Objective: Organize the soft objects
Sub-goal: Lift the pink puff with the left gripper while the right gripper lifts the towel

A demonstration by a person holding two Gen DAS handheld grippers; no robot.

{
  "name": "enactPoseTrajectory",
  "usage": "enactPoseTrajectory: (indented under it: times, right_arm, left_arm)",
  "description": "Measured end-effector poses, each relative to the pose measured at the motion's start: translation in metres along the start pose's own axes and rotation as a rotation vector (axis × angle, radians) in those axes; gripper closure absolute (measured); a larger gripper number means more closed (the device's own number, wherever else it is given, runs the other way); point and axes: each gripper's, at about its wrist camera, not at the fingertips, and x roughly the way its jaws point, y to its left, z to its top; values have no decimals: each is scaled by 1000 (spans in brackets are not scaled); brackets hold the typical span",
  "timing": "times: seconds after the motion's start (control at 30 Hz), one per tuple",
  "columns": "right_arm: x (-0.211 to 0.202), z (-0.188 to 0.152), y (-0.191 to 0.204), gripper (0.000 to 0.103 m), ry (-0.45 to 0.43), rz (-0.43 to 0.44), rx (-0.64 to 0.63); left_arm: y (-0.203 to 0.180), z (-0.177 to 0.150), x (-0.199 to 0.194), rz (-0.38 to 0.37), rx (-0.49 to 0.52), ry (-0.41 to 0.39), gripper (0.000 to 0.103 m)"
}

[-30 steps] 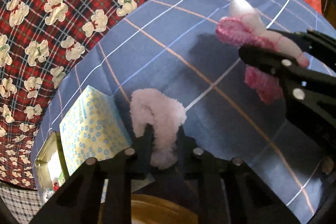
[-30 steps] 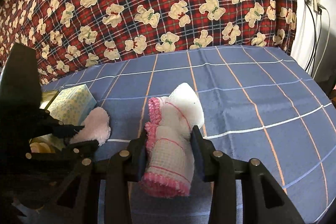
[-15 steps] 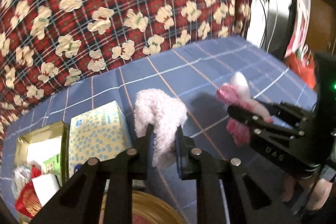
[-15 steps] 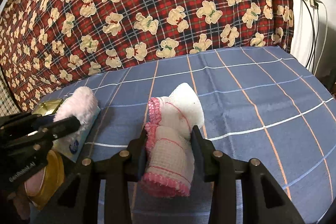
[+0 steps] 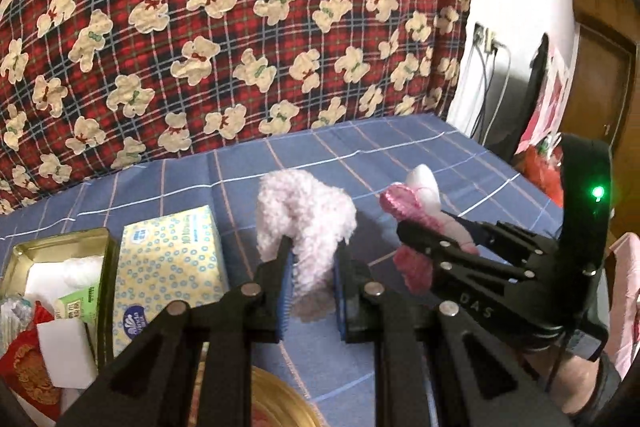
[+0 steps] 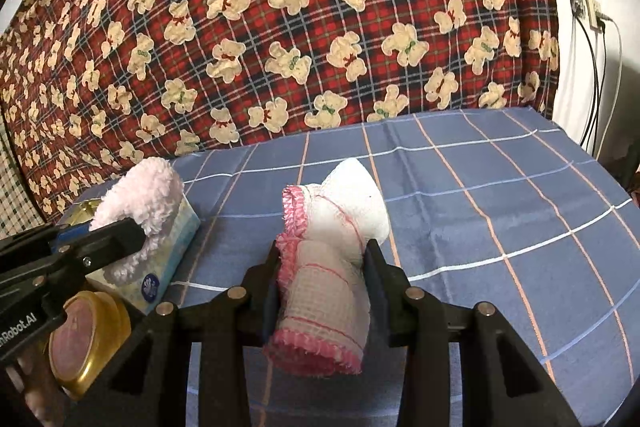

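The left gripper point(image 5: 310, 267) squeezes a fluffy sock point(image 5: 306, 223) (pale pink). The right gripper point(image 6: 322, 267) squeezes a white sock point(image 6: 332, 247) above the blue cloth point(image 6: 500, 207).

The left gripper point(image 5: 311, 269) is clamping a fluffy pale-pink sock point(image 5: 306, 223) above the blue checked tabletop point(image 5: 400, 163). To its right, the right gripper point(image 5: 432, 239) is pinching a pink-trimmed white sock point(image 5: 416, 195). A yellow tissue pack point(image 5: 168, 267) is lying beside an open tin point(image 5: 60, 247).

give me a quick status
Left hand-held gripper shut on fluffy pink sock. Right hand-held gripper shut on white sock. Tissue box nearby.
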Motion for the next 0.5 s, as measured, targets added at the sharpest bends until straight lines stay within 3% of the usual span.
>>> enactPoseTrajectory:
  times: [0.33, 0.5]
  right_arm:
    - [-5, 1, 7, 62, -41, -8, -17]
    - [-8, 1, 9, 62, -71, 12, -19]
  left_arm:
    - [5, -3, -22, -73, -37, -87, 88]
    - [16, -2, -25, -93, -79, -92, 88]
